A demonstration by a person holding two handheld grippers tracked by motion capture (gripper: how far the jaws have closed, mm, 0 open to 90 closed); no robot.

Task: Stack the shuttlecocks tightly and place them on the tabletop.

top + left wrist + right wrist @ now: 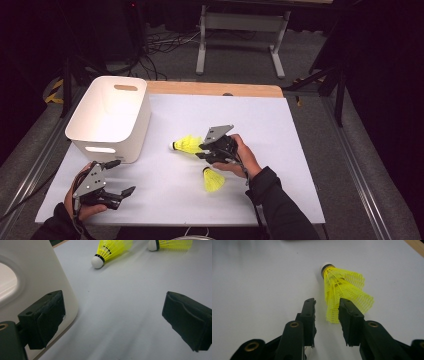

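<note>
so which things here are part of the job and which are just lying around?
In the job:
- right gripper, jaws apart around the skirt of a yellow shuttlecock
- second shuttlecock, lying on the table
- white bin, a likely drop spot, though that's a guess

Lying about:
- left gripper, open, resting by the bin
- grey frame and cables on the floor behind the table

The table is viewed from above; the shuttlecocks are seen low and close in both gripper views.
</note>
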